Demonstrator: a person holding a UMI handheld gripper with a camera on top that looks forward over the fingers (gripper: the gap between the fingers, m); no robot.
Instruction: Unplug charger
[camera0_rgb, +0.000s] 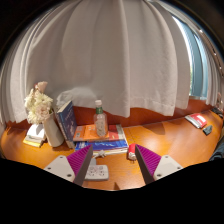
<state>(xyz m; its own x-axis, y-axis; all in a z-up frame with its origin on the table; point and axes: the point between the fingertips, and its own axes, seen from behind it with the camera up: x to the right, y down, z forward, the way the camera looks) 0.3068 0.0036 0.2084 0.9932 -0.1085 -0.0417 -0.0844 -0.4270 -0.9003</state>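
Gripper (112, 163): I read it as level, aimed forward across the worktop toward the curtain; its two fingers stand apart, jaws open, nothing clamped
Pads (79, 159): purple-pink inner faces, one on each finger, both clear of any object
Charger (97, 172): I see a white block lying on the worktop low between the fingers, nearer the left one; gaps at both sides; whether it sits in a socket I cannot tell
Worktop (185, 143): orange-brown wood, curving round the scene
Book stack (101, 142): just beyond the fingertips; a bottle (100, 116) stands upright on it
Left side: flowers (39, 103) beside leaning books (64, 118)
Backdrop: white curtain (115, 60), window (197, 60) to the right
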